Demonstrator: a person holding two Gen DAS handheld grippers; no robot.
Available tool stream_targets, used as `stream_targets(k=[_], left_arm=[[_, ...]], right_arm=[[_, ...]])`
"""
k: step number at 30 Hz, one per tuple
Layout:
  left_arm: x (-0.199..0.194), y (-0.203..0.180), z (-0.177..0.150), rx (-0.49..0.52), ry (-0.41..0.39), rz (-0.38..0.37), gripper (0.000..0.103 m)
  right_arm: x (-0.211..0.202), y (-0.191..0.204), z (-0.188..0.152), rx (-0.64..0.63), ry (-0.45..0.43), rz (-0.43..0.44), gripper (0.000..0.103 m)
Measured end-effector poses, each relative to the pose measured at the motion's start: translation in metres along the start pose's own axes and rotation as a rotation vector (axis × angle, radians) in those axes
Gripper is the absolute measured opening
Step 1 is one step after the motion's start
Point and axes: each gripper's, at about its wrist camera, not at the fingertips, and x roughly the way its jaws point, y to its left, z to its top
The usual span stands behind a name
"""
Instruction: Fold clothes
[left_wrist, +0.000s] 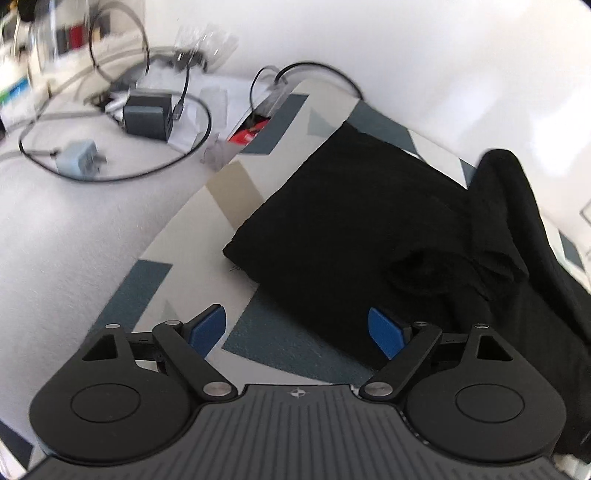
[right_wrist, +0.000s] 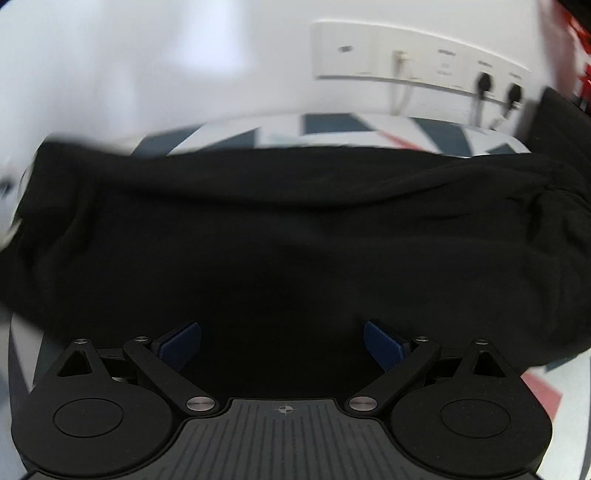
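cloth, black, lies folded on a mat patterned in grey, white and dark blue, with a bunched part rising at the right side in the left wrist view. the left gripper hangs over the mat's near edge, its blue pads spread wide, nothing between them. the right gripper sits low over the same black cloth, pads also spread apart and holding nothing. cables and a charger lie beside the mat; wall sockets behind.
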Motion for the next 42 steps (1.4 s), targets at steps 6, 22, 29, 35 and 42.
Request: stream_targets(k=[6,22,29,35,42], left_arm=[[0.018,0.013,0.009,-0.132,-0.011,0.004,0.086],[0.027,0.023,0.022,-0.182,-0.099,-0.033,0.01],[-0.007,0.034,-0.015,-0.145,-0.095,-0.019,0.01],[-0.039,0.046,-0.065,-0.091,-0.061,0.01,0.013],[-0.06,0.033,-0.077,0.067,-0.091,0.0,0.055]], right_arm=[[0.0,0.049,-0.023,-0.145,0.022,-0.023,0.102],[0.016,0.05,-0.001,-0.171,-0.082,0.059,0.027],[-0.001,0.023,-0.009,-0.138,-0.017,0.158,0.017],[-0.021,0.011,-0.028,-0.208,0.055,0.21,0.017],[-0.052,0.016,-0.012,-0.278,0.048,0.295,0.06]])
